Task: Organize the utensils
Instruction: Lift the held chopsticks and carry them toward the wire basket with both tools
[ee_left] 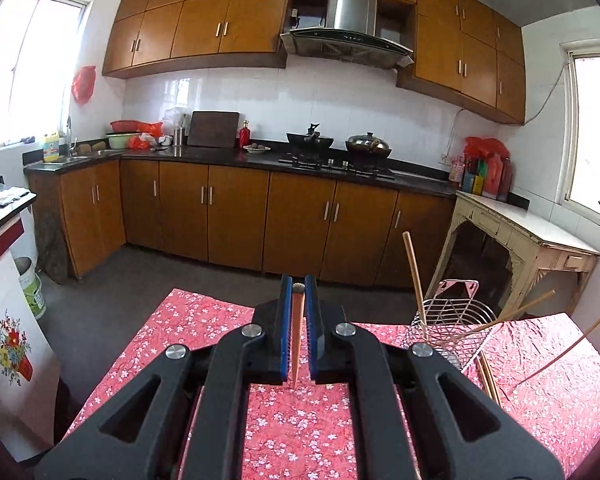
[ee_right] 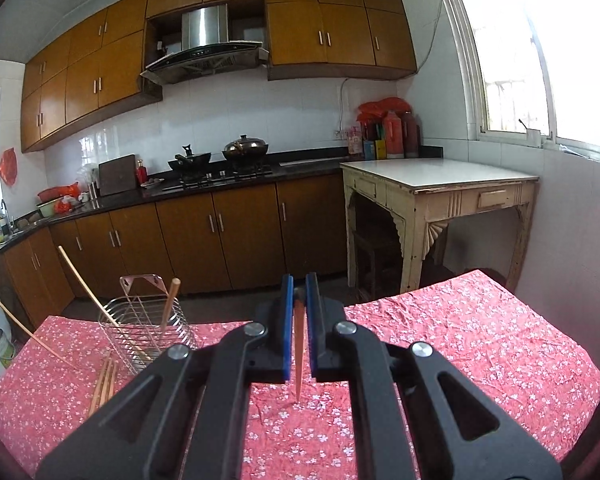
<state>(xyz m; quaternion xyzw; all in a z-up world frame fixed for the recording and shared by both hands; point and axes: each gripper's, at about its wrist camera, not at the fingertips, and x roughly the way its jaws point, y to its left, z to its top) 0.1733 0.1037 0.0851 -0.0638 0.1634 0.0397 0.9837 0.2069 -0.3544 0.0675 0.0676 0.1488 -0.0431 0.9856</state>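
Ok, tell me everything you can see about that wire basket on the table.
The wire basket is a shiny metal rack of thin welded wires with a flat, copper-toned hanging plate rising at its back. It stands upright on the red floral tablecloth. Several wooden chopsticks stand in it, leaning out at different angles. More chopsticks lie on the cloth against its near side. Neither hand-held gripper touches it.

One wire rack (ee_left: 452, 320), several chopsticks (ee_left: 414, 276), two pots (ee_left: 368, 146).

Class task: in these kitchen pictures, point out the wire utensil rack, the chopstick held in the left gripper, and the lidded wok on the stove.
wire utensil rack (ee_right: 140, 328), right wrist view, front wires
chopstick (ee_left: 298, 332), left wrist view, mid-shaft
lidded wok (ee_left: 368, 144), left wrist view, lid
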